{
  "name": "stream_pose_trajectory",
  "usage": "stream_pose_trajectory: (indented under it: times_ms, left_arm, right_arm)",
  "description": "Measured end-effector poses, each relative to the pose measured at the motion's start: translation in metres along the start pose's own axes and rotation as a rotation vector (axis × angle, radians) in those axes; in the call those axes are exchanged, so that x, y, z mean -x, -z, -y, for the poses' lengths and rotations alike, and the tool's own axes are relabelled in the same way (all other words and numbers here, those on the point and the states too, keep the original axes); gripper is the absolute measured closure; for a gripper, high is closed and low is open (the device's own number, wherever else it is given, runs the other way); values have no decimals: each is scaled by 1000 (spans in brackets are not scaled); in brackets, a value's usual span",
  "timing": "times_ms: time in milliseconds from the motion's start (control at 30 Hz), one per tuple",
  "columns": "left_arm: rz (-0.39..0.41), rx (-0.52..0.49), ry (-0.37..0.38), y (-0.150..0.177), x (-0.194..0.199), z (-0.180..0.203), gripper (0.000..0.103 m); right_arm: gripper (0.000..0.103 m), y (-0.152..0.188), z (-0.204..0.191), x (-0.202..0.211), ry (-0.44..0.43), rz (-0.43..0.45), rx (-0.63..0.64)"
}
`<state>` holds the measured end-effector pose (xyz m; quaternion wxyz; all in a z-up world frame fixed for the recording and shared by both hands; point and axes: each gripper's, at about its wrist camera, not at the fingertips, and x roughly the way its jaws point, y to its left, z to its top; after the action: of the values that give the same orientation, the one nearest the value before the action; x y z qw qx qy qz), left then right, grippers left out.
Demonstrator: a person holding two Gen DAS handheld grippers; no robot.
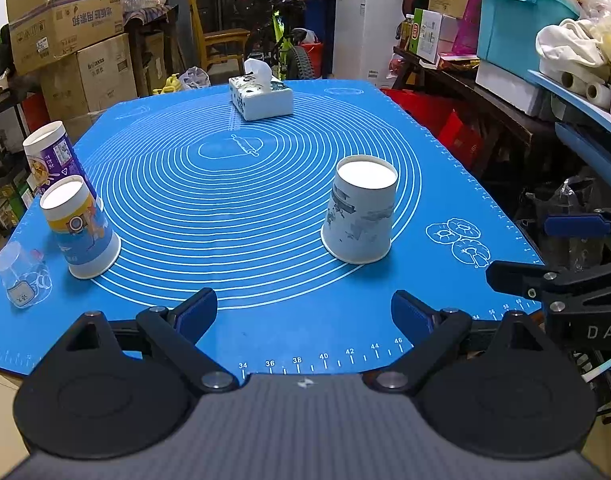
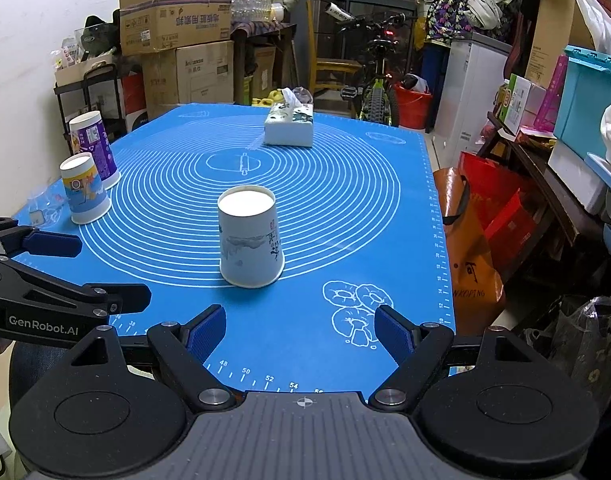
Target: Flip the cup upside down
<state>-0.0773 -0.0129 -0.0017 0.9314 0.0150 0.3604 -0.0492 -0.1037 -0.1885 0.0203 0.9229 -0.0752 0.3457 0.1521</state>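
Observation:
A white paper cup with grey ink drawings (image 1: pixel 360 216) stands upside down on the blue mat (image 1: pixel 245 184), wide rim down. It also shows in the right wrist view (image 2: pixel 250 240). My left gripper (image 1: pixel 304 316) is open and empty, low over the mat's near edge, well short of the cup. My right gripper (image 2: pixel 301 334) is open and empty, just in front of the cup. Each gripper shows at the edge of the other's view: the right one (image 1: pixel 553 256), the left one (image 2: pixel 77 268).
At the mat's left edge stand a yellow-and-blue paper cup (image 1: pixel 79 228), a purple cup (image 1: pixel 53 156) and a clear plastic cup (image 1: pixel 23 276), all upside down. A tissue box (image 1: pixel 261 96) sits at the far side. Boxes, a bicycle and shelves surround the table.

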Motion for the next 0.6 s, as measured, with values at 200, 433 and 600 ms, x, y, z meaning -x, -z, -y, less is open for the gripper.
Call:
stream_pose_trajectory:
  times_ms: [200, 433, 600]
  left_arm:
    - [-2, -4, 2, 1, -1, 2, 10]
    - [-5, -6, 0, 2, -2, 4, 10]
    - [-5, -11, 1, 2, -1, 4, 10]
  right_arm:
    - [19, 0, 0, 0, 1, -2, 0]
    - [19, 2, 0, -1, 1, -5, -1]
    - [19, 2, 0, -1, 0, -5, -2]
